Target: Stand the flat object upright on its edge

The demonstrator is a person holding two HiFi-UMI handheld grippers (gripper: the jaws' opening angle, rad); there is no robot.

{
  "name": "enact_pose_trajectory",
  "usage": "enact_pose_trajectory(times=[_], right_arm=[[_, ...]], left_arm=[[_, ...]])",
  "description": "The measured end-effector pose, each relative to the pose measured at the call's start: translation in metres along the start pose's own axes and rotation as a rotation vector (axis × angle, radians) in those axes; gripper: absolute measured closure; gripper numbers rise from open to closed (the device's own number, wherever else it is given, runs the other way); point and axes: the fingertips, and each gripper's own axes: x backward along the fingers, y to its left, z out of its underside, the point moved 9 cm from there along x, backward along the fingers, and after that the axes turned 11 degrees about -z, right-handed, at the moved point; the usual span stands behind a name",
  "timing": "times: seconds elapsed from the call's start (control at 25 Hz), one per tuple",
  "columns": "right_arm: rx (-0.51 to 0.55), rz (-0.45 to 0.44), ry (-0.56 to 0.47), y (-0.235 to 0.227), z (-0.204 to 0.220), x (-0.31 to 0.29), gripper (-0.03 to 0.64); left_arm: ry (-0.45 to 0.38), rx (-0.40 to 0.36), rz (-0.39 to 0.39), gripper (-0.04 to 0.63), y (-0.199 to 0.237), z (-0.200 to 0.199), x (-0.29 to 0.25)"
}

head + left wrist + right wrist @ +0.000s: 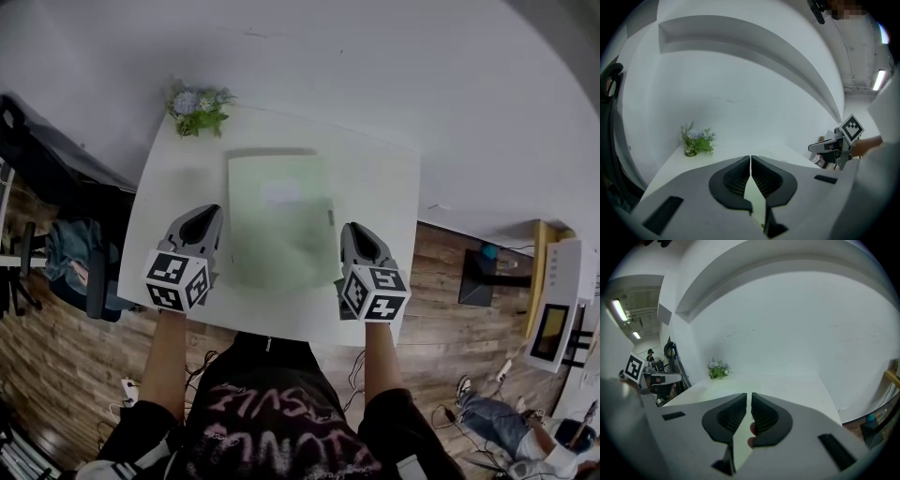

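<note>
Fingers of left gripper [212,216] and right gripper [353,231] (closed tight) pinch green folder [279,230].

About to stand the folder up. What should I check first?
1. Folder lying flat on table: ok.
2. Left tongs empty: ok, shut on nothing.
3. Right tongs empty: ok, shut on nothing.
4. Tongs open for a grip: not ok, both shut.
5. Tongs on each side of the folder: ok.
6. Plant clear of the folder: ok, at the far corner.

Pale green folder [278,220], white table [375,178], green, bluish-flowered plant [197,110], brown wood-grain floor [450,309].
</note>
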Motion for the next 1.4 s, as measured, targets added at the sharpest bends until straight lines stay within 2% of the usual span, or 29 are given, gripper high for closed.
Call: enact_pose_trajectory(times=[0.28,0.36,0.44,0.56,0.88,1.16,1.4], right_arm=[[-0.020,-0.021,0.046,-0.009,0.012,-0.008,0.584],[-0.033,-0.030,0.056,-0.011,0.014,-0.011,0.578],[-0.041,-0.039,0.069,-0.013,0.016,-0.013,0.533],[-0.049,-0.054,0.093,-0.015,0.022,-0.016,0.509],[-0.120,-0.120,0.170,-0.021,0.043,-0.029,0.436],[-0.166,-0.167,0.215,-0.029,0.056,-0.043,0.383],[-0.196,-0.193,0.251,-0.032,0.065,-0.049,0.368]], left_arm=[[0.061,0.013,0.013,0.577,-0.004,0.013,-0.012],[0.074,0.022,0.018,0.544,-0.004,0.015,-0.016],[0.085,0.022,0.017,0.497,-0.004,0.017,-0.019],[0.102,0.026,0.021,0.497,-0.005,0.022,-0.025],[0.182,0.054,0.032,0.428,-0.004,0.043,-0.039],[0.240,0.072,0.047,0.385,-0.003,0.058,-0.057],[0.294,0.104,0.053,0.354,0.000,0.071,-0.065]])
